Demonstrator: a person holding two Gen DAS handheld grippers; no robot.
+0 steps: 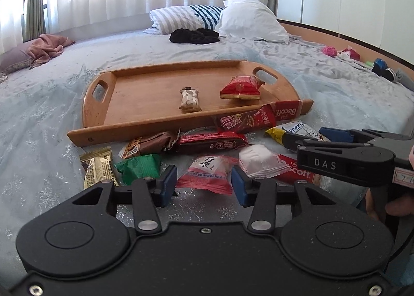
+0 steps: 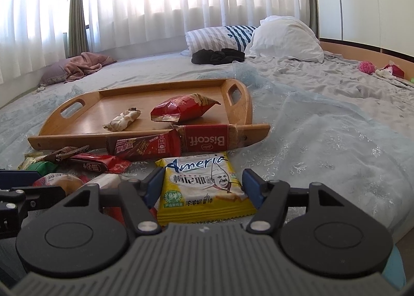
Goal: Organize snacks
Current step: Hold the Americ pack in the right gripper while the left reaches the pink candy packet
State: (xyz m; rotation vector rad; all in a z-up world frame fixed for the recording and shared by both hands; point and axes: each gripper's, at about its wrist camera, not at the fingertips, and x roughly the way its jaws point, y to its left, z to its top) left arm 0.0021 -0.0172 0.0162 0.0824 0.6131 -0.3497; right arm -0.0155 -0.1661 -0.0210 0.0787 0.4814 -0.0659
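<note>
Left gripper (image 1: 204, 184): the jaws stand apart; the pink-and-white packet (image 1: 207, 173) lies on the bed between the two blue pads, but a gap shows on each side, so nothing is gripped.
Right gripper (image 2: 203, 187): the jaws stand apart around the yellow packet (image 2: 204, 187); the packet lies flat on the bed between the pads, and I cannot tell if the pads touch its edges.
Near pile: in the left wrist view, a gold packet (image 1: 99, 170) and a green packet (image 1: 139, 167) lie just left of the left jaws; a white packet (image 1: 260, 161) lies just right of them, on a red Biscoff packet (image 1: 297, 170).
Middle row: a brown packet (image 1: 148, 144) and a dark red bar (image 1: 212, 142) lie beside each other, near the front rim of the tray.
At the tray rim: a red chocolate bar (image 2: 145, 147) and a second Biscoff pack (image 2: 207, 138) lean against the front wall of the wooden tray (image 2: 64, 138).
Inside the tray: a small white-and-brown bar (image 2: 123, 120) in the middle, and a red bag (image 2: 181, 109) to its right; the two are apart.
Far: pillows (image 2: 284, 39) and a dark cloth (image 2: 217, 56) at the head of the bed (image 2: 323, 114).
</note>
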